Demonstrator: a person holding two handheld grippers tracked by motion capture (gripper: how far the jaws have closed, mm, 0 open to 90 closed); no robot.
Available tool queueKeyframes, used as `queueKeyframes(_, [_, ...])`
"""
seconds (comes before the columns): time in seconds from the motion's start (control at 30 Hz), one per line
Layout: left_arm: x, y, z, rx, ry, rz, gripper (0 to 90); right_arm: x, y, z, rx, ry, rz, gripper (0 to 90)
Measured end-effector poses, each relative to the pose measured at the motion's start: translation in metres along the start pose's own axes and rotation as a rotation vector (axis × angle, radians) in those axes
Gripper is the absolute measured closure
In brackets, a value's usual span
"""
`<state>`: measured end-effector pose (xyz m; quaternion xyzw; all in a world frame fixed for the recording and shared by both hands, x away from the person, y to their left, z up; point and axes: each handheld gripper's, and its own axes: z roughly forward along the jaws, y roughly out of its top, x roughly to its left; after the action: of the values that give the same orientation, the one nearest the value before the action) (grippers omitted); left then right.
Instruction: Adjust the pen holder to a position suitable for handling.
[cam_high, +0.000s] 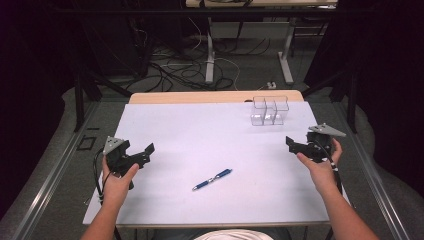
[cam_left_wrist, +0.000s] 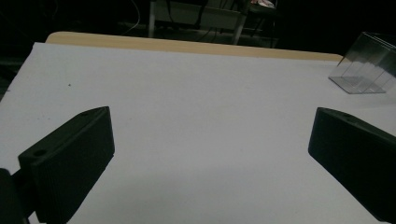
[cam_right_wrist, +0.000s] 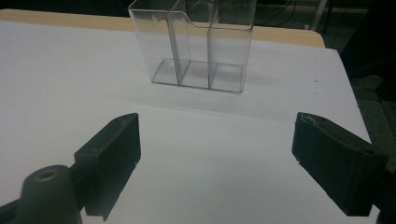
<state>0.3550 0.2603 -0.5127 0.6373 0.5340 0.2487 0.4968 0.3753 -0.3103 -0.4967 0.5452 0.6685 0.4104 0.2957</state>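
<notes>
Pen (cam_high: 212, 179) lies flat mid-counter, on its own, between my two grippers and nearer my edge, slanted with one end toward the organizer. Nothing touches it. Clear organizer (cam_high: 270, 110) stands upright at the far right of the white counter (cam_high: 190, 130), well apart from the pen; its compartments look bare, so my guess is the pen goes in there. Left gripper (cam_high: 142, 152) hovers over the left side, jaws spread wide, nothing between them, aimed roughly across the counter. Right gripper (cam_high: 295, 145) sits at the right edge, jaws also released and empty, pointing toward the organizer (cam_right_wrist: 198, 46), likely ready to steady it or take the pen. Both held back at the sides, which keeps the pen reachable. No brand, label or writing legible anywhere; pen too small to read.
</notes>
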Motion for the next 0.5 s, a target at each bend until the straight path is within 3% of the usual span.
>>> queueKeyframes(0.2, [0.001,-0.001,0.000,0.006,-0.012,0.010,0.2,0.004,-0.001,0.006,0.007,0.059,-0.044,27.3])
queueKeyframes(0.5, [-0.002,-0.003,-0.002,0.020,-0.015,0.025,0.2,0.011,0.005,0.013,0.001,0.072,-0.055,40.4])
